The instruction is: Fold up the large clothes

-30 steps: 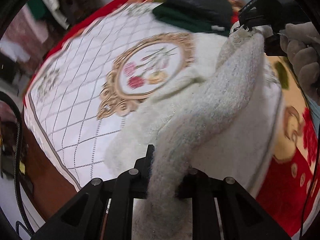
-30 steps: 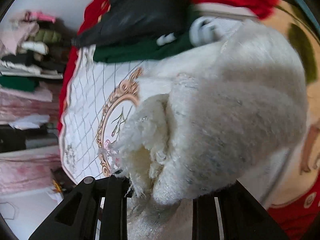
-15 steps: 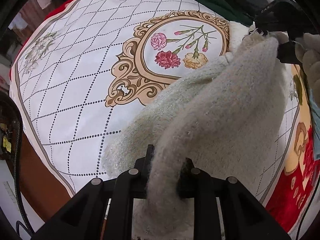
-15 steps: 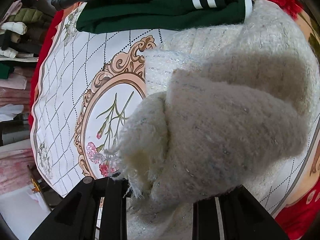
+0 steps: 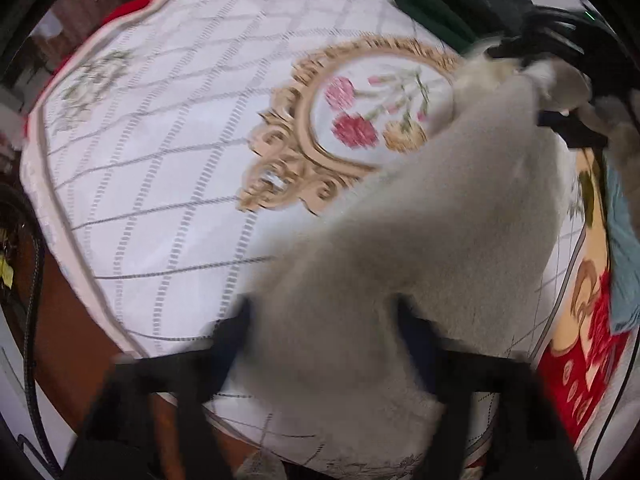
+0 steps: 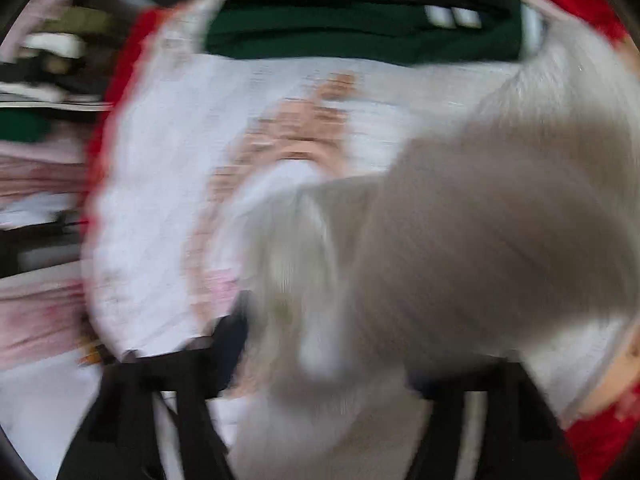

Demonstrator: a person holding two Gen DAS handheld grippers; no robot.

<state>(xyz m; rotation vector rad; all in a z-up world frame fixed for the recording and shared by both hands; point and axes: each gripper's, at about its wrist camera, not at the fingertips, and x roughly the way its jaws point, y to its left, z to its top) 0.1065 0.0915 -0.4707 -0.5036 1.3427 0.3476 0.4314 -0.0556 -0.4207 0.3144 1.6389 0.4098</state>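
A fluffy cream sweater [image 5: 440, 216] hangs lifted between both grippers over the white patterned tablecloth [image 5: 160, 152]. My left gripper [image 5: 324, 328] is shut on one bunched end of it. My right gripper [image 6: 324, 344] is shut on the other end [image 6: 460, 240]; it also shows in the left wrist view [image 5: 532, 64] at the upper right, held by a gloved hand. Both views are motion-blurred.
Folded dark green and black clothes [image 5: 448, 4] [image 6: 360, 28] lie at the table's far side. A floral medallion [image 5: 360, 120] marks the cloth's centre. The table edge [image 5: 80, 280] drops to the floor at left. Stacked clothes [image 6: 40, 80] sit beyond the table.
Both grippers have moved fast with the sweater, lifting it off the cloth so more of the medallion shows. Both views have turned blurred.
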